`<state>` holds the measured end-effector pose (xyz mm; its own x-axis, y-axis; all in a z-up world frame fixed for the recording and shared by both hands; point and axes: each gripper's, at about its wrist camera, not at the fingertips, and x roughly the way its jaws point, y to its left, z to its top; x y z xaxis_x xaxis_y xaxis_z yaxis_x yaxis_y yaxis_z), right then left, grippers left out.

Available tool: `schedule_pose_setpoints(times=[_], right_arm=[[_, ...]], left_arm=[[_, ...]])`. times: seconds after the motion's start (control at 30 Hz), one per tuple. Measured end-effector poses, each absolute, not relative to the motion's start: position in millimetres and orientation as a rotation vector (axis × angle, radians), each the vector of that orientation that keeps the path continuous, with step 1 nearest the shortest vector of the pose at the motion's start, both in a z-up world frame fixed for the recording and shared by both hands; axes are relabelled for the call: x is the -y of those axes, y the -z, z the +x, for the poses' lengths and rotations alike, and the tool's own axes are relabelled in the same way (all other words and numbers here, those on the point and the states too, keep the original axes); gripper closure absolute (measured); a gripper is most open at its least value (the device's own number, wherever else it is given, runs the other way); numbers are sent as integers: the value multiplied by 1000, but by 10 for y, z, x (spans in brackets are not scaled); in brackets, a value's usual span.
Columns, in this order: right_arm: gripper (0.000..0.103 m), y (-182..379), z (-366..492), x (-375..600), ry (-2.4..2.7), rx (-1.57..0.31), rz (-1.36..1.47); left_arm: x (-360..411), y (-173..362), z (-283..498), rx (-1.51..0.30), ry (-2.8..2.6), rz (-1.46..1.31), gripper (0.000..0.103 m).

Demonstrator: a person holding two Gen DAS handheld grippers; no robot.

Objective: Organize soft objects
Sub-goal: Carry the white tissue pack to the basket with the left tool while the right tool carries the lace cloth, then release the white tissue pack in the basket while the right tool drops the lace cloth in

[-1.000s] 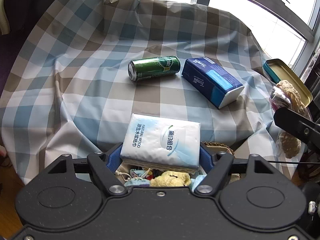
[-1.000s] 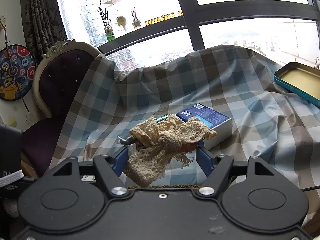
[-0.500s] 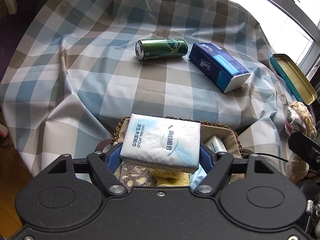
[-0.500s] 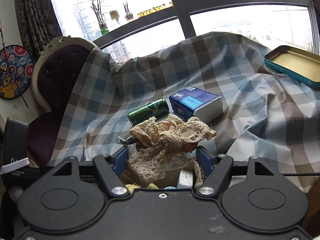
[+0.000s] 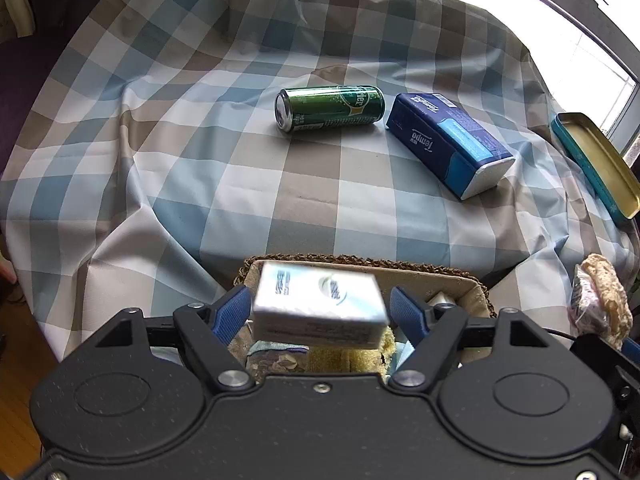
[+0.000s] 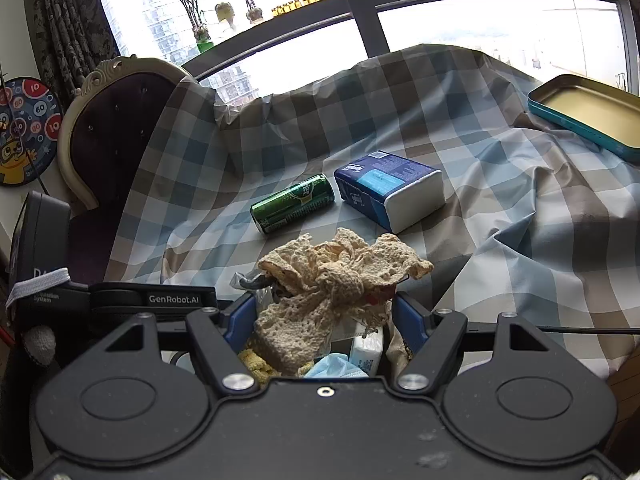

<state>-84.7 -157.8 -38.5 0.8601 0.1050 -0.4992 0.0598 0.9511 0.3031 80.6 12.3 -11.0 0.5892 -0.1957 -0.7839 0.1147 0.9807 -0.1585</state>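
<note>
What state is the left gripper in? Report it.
Open. The left gripper shows gaps between its blue pads and the blurred tissue pack, which is dropping toward the basket.

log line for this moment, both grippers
left gripper: open, white tissue pack dropping into basket | right gripper: shut on crochet cloth

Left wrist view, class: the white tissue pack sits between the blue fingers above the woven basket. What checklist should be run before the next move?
1. Left gripper released the white plastic-wrapped tissue pack, gaps both sides: ok.
2. Pack above the brown woven basket: ok.
3. Pack at rest: cannot tell, blurred.
4. Right gripper clamps the beige crocheted cloth: ok.
5. Dark blue tissue pack in the basket: not ok.
</note>
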Motion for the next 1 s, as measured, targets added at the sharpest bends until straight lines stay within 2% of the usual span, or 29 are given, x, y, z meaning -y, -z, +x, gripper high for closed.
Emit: schedule_pose_setpoints(times=[0.07, 0.63, 0.8, 1.0], right_arm=[[31, 386, -840, 1591, -27, -541, 318], [30, 392, -766, 1563, -44, -545, 289], [30, 394, -668, 1484, -44, -561, 255], [28, 366, -566, 1393, -61, -557, 234]], left_arm=[[-127, 93, 798, -916, 182, -97, 23], [-149, 38, 545, -853, 109, -20, 22], [-187, 92, 475, -857, 111, -21, 17], [-204, 188, 422, -881, 103, -5, 17]])
